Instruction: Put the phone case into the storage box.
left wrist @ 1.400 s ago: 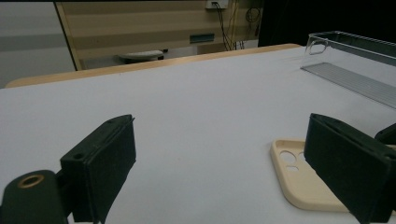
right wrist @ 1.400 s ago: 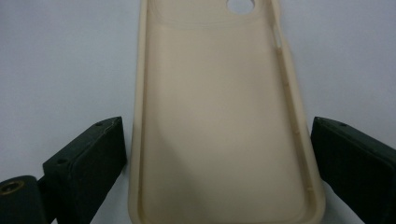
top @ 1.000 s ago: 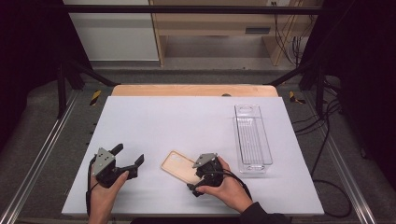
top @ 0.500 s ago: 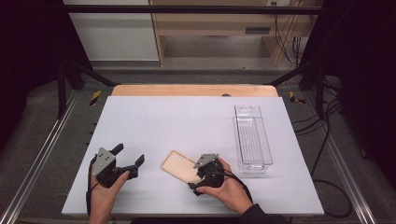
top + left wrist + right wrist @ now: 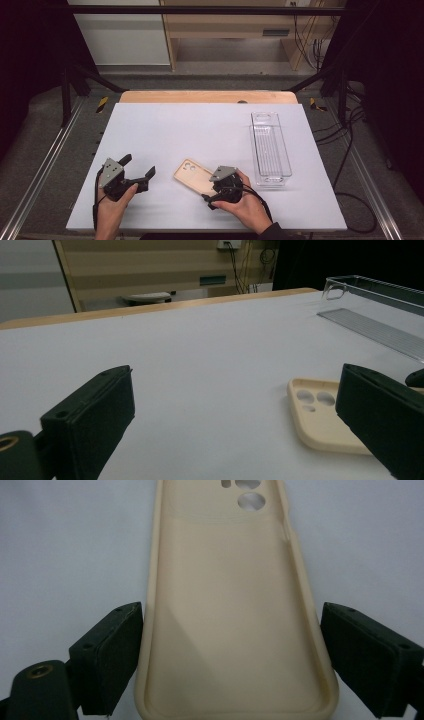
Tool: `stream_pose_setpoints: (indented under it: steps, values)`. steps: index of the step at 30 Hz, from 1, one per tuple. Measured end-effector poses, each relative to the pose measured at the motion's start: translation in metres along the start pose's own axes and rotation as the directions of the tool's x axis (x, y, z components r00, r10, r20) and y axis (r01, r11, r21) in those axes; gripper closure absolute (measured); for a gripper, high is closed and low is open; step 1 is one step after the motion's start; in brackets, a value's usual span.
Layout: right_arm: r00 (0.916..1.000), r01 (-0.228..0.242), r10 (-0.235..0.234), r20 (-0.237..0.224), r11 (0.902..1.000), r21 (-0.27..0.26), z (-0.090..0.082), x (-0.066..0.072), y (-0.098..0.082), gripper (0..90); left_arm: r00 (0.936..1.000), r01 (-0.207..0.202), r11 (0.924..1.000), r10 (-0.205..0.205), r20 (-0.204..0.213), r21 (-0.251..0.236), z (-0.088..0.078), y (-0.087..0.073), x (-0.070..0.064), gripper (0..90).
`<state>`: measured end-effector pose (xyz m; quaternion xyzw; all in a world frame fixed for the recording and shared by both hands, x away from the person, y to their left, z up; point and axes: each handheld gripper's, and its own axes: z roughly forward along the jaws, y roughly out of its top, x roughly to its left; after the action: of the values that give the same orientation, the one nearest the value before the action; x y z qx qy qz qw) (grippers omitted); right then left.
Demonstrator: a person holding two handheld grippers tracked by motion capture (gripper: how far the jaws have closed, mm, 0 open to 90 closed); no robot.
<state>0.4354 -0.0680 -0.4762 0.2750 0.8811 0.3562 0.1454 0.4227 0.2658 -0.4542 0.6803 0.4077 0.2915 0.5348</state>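
A beige phone case (image 5: pixel 191 174) lies flat on the white table (image 5: pixel 200 125), inner side up, camera holes at its far end. My right gripper (image 5: pixel 212 184) is lowered over its near end. In the right gripper view the case (image 5: pixel 230 605) runs between the two jaws of that gripper (image 5: pixel 232 645); the left pad is at its edge and a thin gap shows at the right pad. My left gripper (image 5: pixel 138 165) rests at the near left, held by a hand. Its jaws have just been opening and stand wide with nothing between them (image 5: pixel 235 415). The case (image 5: pixel 320 420) lies off to its right.
A long clear plastic tray (image 5: pixel 270 145) stands at the right of the table, just beyond the right hand. It also rises at the far right of the left gripper view (image 5: pixel 375 290). A wooden strip (image 5: pixel 207 96) borders the table's far edge.
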Motion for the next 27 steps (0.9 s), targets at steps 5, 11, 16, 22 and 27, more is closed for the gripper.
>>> stream_pose_setpoints:
  steps: [5, 11, 16, 22, 27]
  values:
    - [0.9997, -0.007, 0.008, 0.022, 0.9992, -0.039, -0.006, -0.002, 0.0, 12.5, 0.9996, 0.012, 0.9999, -0.012, 0.024, 0.004, 0.0, 0.001, -0.003, 1.9]
    - [0.9973, -0.018, 0.029, 0.067, 0.9867, -0.161, -0.016, -0.003, 0.002, 12.5, 0.9959, 0.05, 0.9987, -0.05, 0.075, 0.011, 0.002, 0.003, -0.009, 1.9]
    - [0.9934, -0.009, 0.038, 0.108, 0.967, -0.255, -0.022, -0.003, 0.004, 12.5, 0.9918, 0.063, 0.998, -0.064, 0.111, 0.013, 0.004, 0.01, -0.018, 1.9]
    - [0.9887, -0.013, 0.062, 0.136, 0.9415, -0.337, -0.029, -0.006, 0.003, 12.5, 0.9836, 0.07, 0.9975, -0.071, 0.166, 0.012, 0.011, 0.028, -0.033, 1.9]
    - [0.987, -0.014, 0.072, 0.143, 0.9278, -0.373, -0.034, -0.007, 0.002, 12.4, 0.9767, 0.057, 0.9982, -0.059, 0.206, 0.018, 0.021, 0.047, -0.046, 1.9]
